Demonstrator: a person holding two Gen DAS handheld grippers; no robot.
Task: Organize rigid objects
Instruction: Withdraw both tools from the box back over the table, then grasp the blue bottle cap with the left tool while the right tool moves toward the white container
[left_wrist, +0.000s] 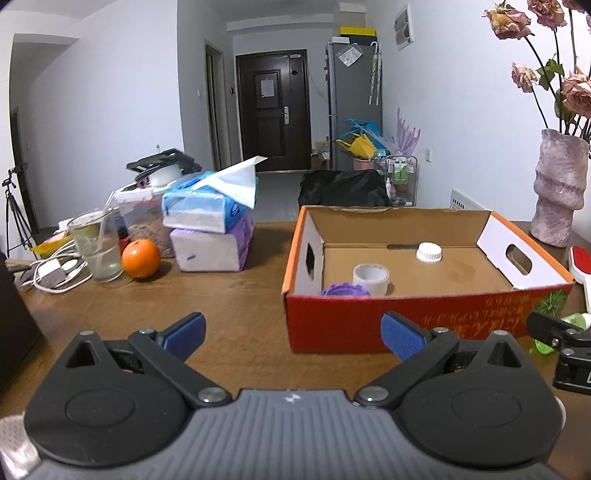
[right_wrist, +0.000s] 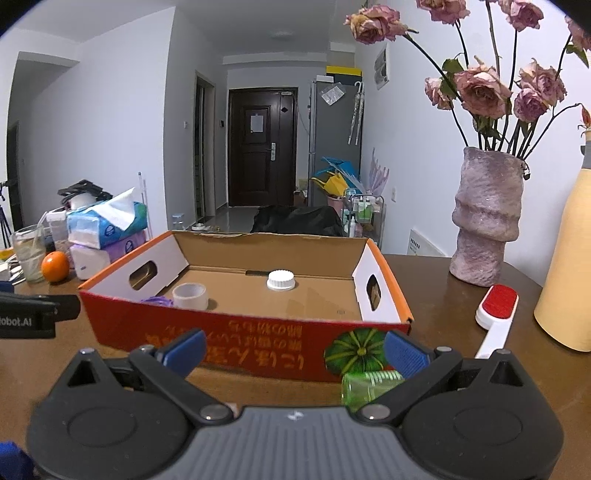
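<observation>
An open red and orange cardboard box (left_wrist: 402, 314) (right_wrist: 236, 332) stands on the brown table. Inside it are a white tape roll (left_wrist: 371, 278) (right_wrist: 190, 295), a white screw cap (left_wrist: 429, 252) (right_wrist: 281, 280) and a purple ridged piece (left_wrist: 344, 290) (right_wrist: 158, 301). A green plastic cup (right_wrist: 364, 386) (left_wrist: 545, 345) lies on its side in front of the box's right corner. My left gripper (left_wrist: 293, 334) is open and empty before the box's left front corner. My right gripper (right_wrist: 293, 349) is open, the cup just inside its right finger (right_wrist: 404, 354).
A red and white lint brush (right_wrist: 493, 317) (left_wrist: 580, 264) lies right of the box, near a pink vase (right_wrist: 485, 218) (left_wrist: 559, 192) and a yellow bottle (right_wrist: 569, 266). Left are tissue packs (left_wrist: 210, 229), an orange (left_wrist: 141, 258), a glass (left_wrist: 96, 247) and cables (left_wrist: 55, 273).
</observation>
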